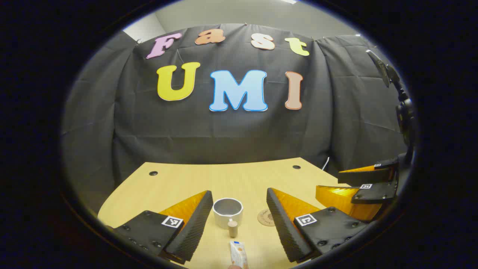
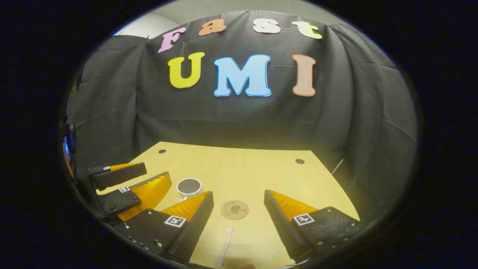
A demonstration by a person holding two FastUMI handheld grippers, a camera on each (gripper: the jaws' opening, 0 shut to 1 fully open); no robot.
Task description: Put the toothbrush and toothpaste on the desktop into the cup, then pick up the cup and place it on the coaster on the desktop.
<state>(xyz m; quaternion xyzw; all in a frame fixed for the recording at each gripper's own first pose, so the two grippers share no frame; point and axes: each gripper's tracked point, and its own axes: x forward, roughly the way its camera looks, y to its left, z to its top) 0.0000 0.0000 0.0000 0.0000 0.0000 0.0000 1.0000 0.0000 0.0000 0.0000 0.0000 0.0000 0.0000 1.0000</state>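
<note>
While unreadable, toothpaste (image 1: pixel 239 254) print, coaster (image 2: pixel 234 209) motif.

Table (image 2: pixel 261 175) (pale wood) bears cup (image 1: pixel 227 212), coaster (image 2: pixel 234 209), toothpaste (image 1: pixel 238 254), toothbrush (image 2: pixel 225 247).

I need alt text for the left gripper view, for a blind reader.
The open left gripper hovers over a wooden desk, framing a white cup with a toothpaste tube lying before it. A round coaster lies right of the cup.
</note>
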